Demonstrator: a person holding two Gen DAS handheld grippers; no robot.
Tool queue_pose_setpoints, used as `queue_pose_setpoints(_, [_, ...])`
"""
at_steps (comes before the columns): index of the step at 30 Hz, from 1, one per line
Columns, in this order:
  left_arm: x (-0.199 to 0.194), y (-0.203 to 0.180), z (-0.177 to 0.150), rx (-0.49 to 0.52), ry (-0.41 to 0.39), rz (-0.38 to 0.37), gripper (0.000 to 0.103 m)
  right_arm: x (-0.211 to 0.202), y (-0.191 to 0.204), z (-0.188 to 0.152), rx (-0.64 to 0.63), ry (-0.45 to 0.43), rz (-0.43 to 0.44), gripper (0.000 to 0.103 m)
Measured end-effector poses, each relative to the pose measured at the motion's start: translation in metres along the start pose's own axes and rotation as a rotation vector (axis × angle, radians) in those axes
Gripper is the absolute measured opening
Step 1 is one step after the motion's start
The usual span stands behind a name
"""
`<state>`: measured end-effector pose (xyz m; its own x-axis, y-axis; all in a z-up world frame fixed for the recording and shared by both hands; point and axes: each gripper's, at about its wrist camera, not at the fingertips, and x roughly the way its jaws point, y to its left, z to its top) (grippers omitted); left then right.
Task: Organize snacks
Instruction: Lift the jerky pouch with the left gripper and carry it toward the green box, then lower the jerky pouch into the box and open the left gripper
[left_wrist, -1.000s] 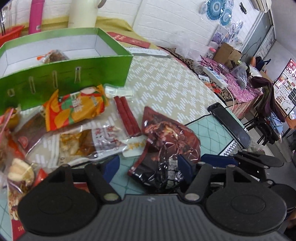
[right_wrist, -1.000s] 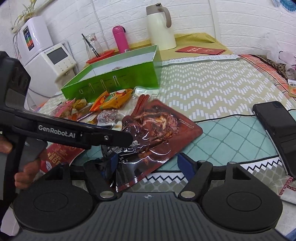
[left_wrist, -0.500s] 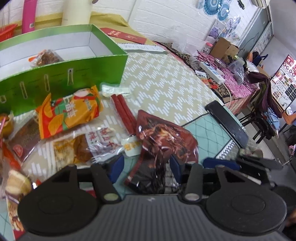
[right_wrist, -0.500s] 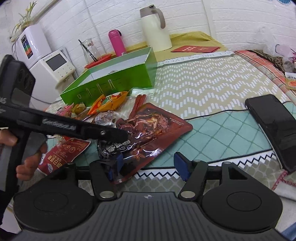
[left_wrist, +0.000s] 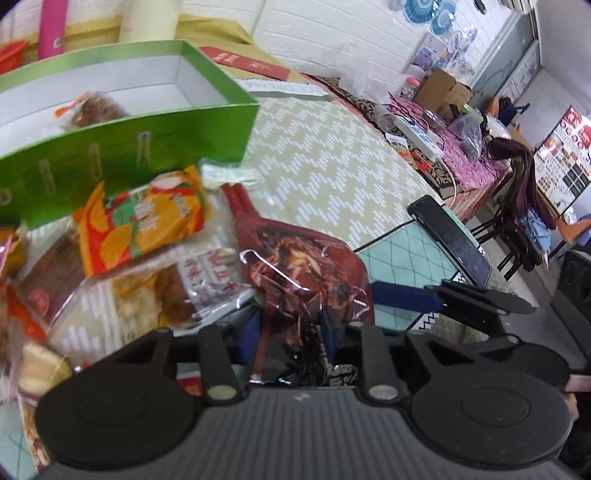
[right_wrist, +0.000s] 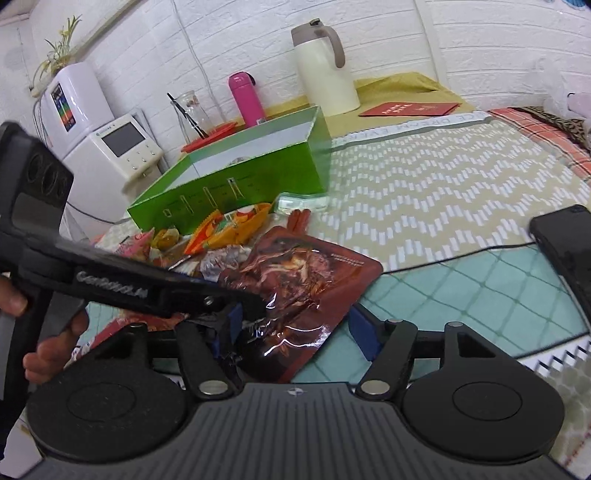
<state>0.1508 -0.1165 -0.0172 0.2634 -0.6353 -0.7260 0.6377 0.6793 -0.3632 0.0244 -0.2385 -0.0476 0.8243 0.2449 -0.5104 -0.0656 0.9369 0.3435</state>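
Glossy dark-red foil snack pouch (left_wrist: 303, 273) printed with a picture of braised meat, lying on the patterned tablecloth (right_wrist: 424, 199) in front of the green box, its near end crumpled. Small writing on the pouch, too small to read. Pinched at that crumpled near end by the left gripper (left_wrist: 290, 334), blue pads pressed narrow on the foil from both sides. Right gripper (right_wrist: 295, 328) spread wide around the same pouch, both blue pads apart from the foil, nothing held. White lettering on the black body of the left gripper in the right wrist view, blurred, beginning perhaps with "Gen".

Just left of the pouch, a clear plastic packet of brown dried tofu (left_wrist: 155, 299) with a white label and red Chinese characters. Above it an orange and red snack bag (left_wrist: 147, 225) with green print. Two red sausage sticks (left_wrist: 238, 195) lying side by side, touching the far edge of the pouch. More small packets at the far left, blurred.

Behind them, an open green cardboard box with white inside (right_wrist: 240, 184), one brown snack packet (left_wrist: 92, 110) on its floor.

Farther out: black smartphone (right_wrist: 565, 251) to the right, flat on the cloth, well apart from the pouch. Red envelope (right_wrist: 410, 109) with gold writing, unreadable. Cream thermos jug (right_wrist: 325, 70), pink bottle (right_wrist: 245, 98), white appliance with a screen (right_wrist: 118, 151).
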Motion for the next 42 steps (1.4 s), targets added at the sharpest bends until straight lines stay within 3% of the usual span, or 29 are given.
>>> queue_pose_setpoints(1, [-0.002,0.002,-0.001,-0.004,-0.004,-0.002,0.023,0.003,0.000,0.001,0.003,-0.001,0.007,0.093])
queue_pose_setpoints(4, [-0.003,0.008,-0.001,-0.035,-0.008,-0.012,0.024,0.004,0.000,0.003,0.016,0.014,0.025,0.089])
queue_pose_setpoints(10, [0.004,0.003,0.001,-0.006,-0.018,-0.025,0.024,0.003,-0.005,0.003,0.080,0.008,0.008,0.078])
queue_pose_setpoints(14, [-0.005,0.005,-0.003,-0.035,-0.037,-0.041,0.013,0.007,0.000,0.006,0.074,-0.004,-0.025,0.070])
queue_pose_setpoints(18, [-0.023,0.003,-0.006,-0.055,-0.077,-0.073,0.009,-0.005,0.009,0.015,0.035,-0.045,-0.021,0.058])
queue_pose_setpoints(21, [-0.036,-0.003,-0.003,-0.053,-0.120,-0.075,0.009,-0.012,0.020,0.023,-0.007,-0.076,-0.022,0.054])
queue_pose_setpoints(28, [-0.070,0.007,0.016,-0.079,-0.227,-0.072,0.007,-0.011,0.041,0.058,-0.047,-0.135,0.025,0.052])
queue_pose_setpoints(35, [-0.114,0.031,0.071,-0.079,-0.364,-0.011,0.007,0.015,0.069,0.125,-0.121,-0.202,0.094,0.052])
queue_pose_setpoints(42, [-0.097,0.070,0.123,-0.120,-0.379,-0.017,0.007,0.057,0.068,0.167,-0.126,-0.208,0.063,0.052])
